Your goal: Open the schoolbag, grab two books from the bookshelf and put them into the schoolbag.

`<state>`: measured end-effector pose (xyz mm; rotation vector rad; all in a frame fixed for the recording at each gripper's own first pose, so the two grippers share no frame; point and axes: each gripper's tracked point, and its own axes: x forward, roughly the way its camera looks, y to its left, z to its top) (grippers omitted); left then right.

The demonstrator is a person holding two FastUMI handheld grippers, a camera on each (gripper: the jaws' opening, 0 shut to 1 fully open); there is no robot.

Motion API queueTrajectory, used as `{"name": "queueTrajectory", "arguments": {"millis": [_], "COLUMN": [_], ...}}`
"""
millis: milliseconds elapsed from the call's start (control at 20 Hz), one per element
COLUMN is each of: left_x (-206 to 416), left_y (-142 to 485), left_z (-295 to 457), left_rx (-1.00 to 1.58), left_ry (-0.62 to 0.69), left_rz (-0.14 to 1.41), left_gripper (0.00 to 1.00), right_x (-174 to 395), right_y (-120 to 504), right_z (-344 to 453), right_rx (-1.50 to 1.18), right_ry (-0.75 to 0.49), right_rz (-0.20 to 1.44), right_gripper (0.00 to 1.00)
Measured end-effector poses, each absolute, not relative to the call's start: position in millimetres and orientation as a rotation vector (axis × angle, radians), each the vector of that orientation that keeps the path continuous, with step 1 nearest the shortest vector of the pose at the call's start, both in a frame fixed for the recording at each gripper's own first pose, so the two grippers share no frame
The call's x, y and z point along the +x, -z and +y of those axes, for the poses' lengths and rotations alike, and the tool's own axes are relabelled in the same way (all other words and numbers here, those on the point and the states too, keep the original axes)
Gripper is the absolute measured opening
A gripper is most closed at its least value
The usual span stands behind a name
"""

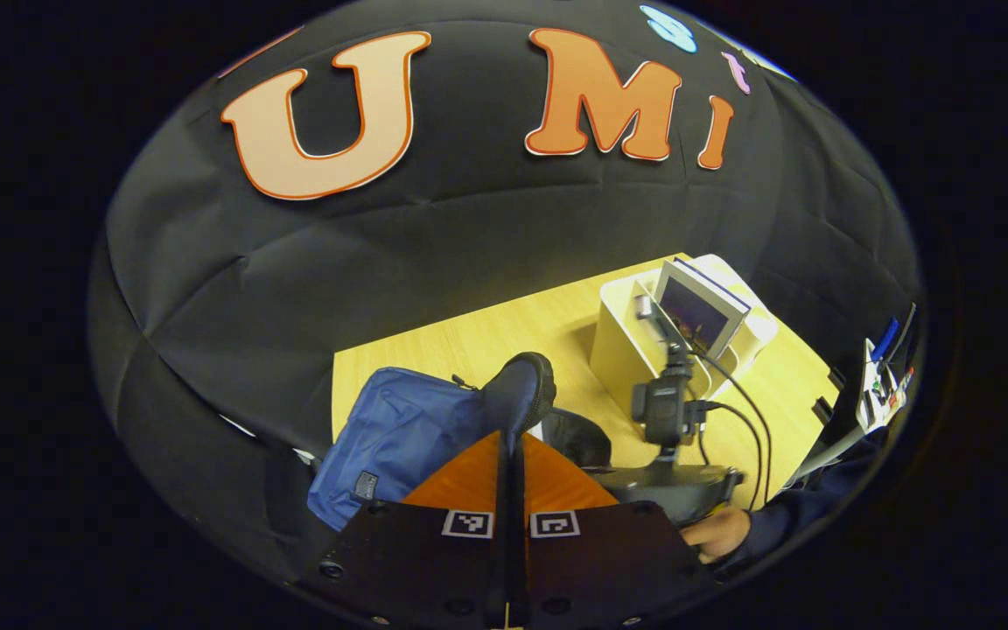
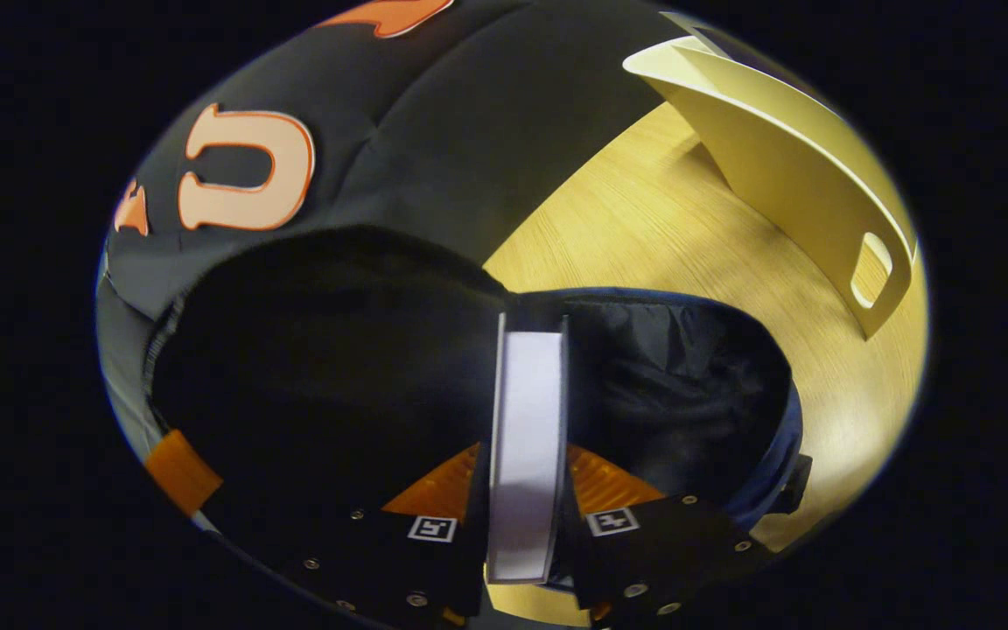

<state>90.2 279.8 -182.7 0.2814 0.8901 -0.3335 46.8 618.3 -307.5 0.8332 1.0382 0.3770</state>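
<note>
Clamping book (image 2: 525, 437), right gripper (image 2: 525, 490) over schoolbag (image 2: 688, 385).

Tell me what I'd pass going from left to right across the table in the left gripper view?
Blue schoolbag → the flap held up by the left tool → the other tool → white bookshelf with a book in it → a person's hand and sleeve at the right edge.

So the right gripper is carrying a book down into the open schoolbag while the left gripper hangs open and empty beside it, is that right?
Not quite. In the left gripper view the left gripper is shut on the schoolbag's flap, holding the blue schoolbag open. The rest stands: the right gripper view shows the right gripper clamped on a book over the bag's dark opening.
</note>
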Motion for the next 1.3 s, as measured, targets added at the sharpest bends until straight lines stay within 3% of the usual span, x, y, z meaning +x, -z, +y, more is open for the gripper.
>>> {"name": "queueTrajectory", "arguments": {"millis": [150,250,900,1300], "left_x": [94,94,91,87], "left_y": [181,182,195,200], "left_z": [284,287,276,273], "left_rx": [0.291,0.293,0.267,0.253], "left_ry": [0.318,0.308,0.315,0.326], "left_rz": [0.883,0.883,0.9,0.901], "left_gripper": [0.01,0.01,0.01,0.01], "right_x": [26,29,73,94], "right_y": [322,320,230,186], "right_z": [608,589,439,355], "right_rx": [0.75,0.703,0.386,0.171], "right_ry": [-0.353,-0.32,-0.214,-0.134], "right_rz": [1.145,1.142,0.877,0.833], "right_gripper": [0.87,0.97,0.97,0.97]}}
